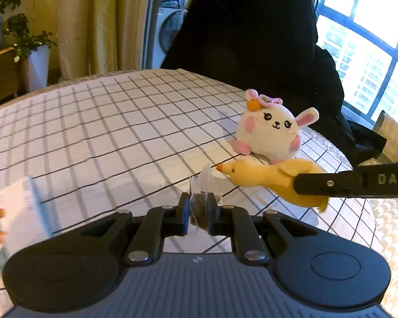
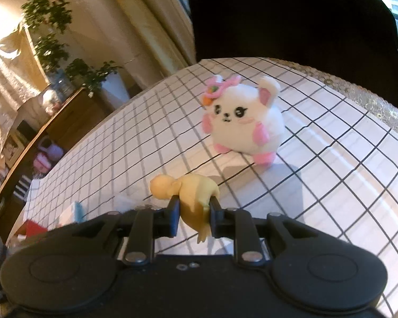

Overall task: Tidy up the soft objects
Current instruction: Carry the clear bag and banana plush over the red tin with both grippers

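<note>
Left wrist view
Left gripper (image 1: 198, 210): fingers pinch a clear tea bag (image 1: 203, 193) above the checked tablecloth (image 1: 92, 132).
Rabbit plush (image 1: 272, 129): sits near the table's right edge.
Duck plush (image 1: 262, 176): just in front of the rabbit, clamped by the right gripper (image 1: 299, 184).

Right wrist view
Right gripper (image 2: 194, 213): fingers narrow, squeezing the duck plush (image 2: 191, 193).
Rabbit plush (image 2: 245, 122): stands beyond, towards the far edge.

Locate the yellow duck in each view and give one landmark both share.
Left wrist: duck right of centre, clamped by the right tool coming in from the right.
Right wrist: duck low centre, between that tool's fingers.
Shared landmark: white bunny on the checked cloth, beyond the duck.
</note>
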Action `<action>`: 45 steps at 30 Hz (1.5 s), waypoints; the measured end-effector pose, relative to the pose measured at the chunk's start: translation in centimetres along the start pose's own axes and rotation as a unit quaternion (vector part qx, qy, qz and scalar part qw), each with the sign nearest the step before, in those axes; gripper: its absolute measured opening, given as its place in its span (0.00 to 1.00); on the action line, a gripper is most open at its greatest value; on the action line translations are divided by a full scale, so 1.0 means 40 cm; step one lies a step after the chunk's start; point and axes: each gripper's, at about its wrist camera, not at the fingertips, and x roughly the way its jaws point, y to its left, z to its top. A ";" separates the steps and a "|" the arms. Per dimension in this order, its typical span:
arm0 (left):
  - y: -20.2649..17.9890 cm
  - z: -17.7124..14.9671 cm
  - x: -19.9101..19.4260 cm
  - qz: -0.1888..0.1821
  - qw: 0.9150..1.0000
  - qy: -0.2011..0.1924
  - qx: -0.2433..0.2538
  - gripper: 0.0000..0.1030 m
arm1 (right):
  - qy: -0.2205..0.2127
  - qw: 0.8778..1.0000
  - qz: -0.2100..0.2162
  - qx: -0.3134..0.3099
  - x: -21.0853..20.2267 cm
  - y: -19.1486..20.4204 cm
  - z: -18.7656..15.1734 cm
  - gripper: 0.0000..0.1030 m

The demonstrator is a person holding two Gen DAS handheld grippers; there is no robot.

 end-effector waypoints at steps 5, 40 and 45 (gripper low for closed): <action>0.042 -0.016 -0.085 0.019 1.000 0.000 -0.008 0.12 | -0.007 0.999 0.012 -0.045 -0.056 0.066 -0.025 0.21; 0.410 -0.081 -0.636 0.151 0.986 -0.055 -0.042 0.12 | -0.053 0.940 0.111 -0.317 -0.182 0.691 -0.166 0.21; 0.489 -0.110 -0.668 0.176 0.982 -0.047 -0.056 0.12 | -0.041 0.931 0.129 -0.339 -0.137 0.781 -0.190 0.21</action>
